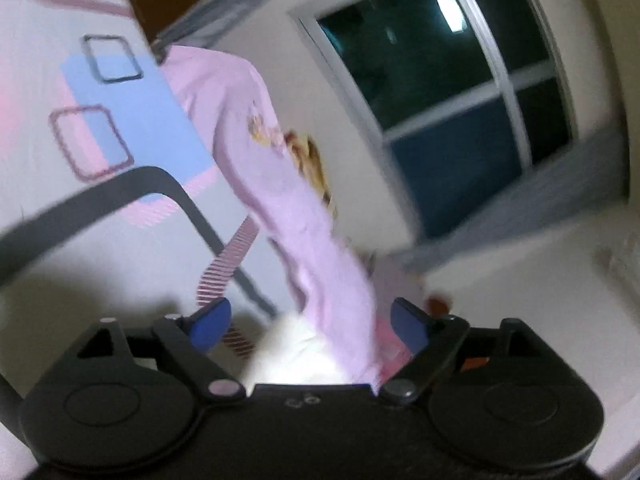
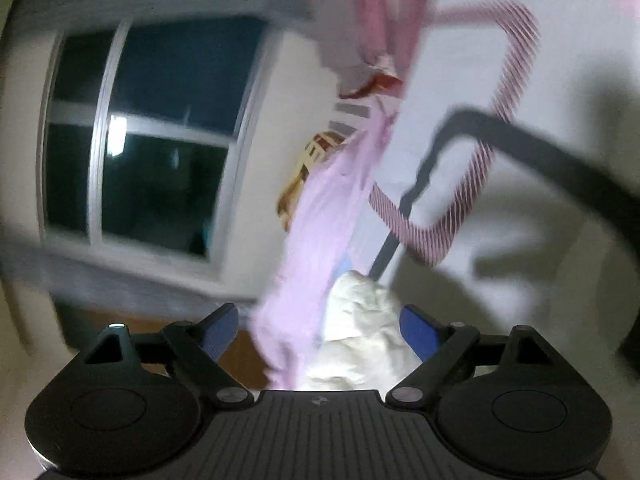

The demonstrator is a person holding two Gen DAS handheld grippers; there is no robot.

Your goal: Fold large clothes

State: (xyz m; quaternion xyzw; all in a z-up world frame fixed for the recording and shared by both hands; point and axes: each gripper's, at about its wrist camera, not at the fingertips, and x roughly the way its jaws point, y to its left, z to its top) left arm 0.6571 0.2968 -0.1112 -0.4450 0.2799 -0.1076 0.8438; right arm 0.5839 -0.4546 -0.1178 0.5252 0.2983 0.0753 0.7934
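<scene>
A pale pink garment (image 1: 280,184) with a printed picture on it stretches taut between my two grippers, held up in the air. In the left wrist view my left gripper (image 1: 310,322) has its blue fingers (image 1: 210,322) spread wide, with the pink cloth and a white lining (image 1: 292,356) bunched between them near the base. In the right wrist view the same pink garment (image 2: 320,216) runs up from my right gripper (image 2: 320,328), whose blue fingers (image 2: 418,330) also stand wide apart around pink cloth and a white bunch (image 2: 360,332). Both views are motion-blurred.
A bedsheet (image 1: 100,128) with pink, blue and dark square patterns lies to one side; it also shows in the right wrist view (image 2: 500,140). A dark window (image 1: 452,92) in a cream wall faces me; the right wrist view shows it too (image 2: 152,136).
</scene>
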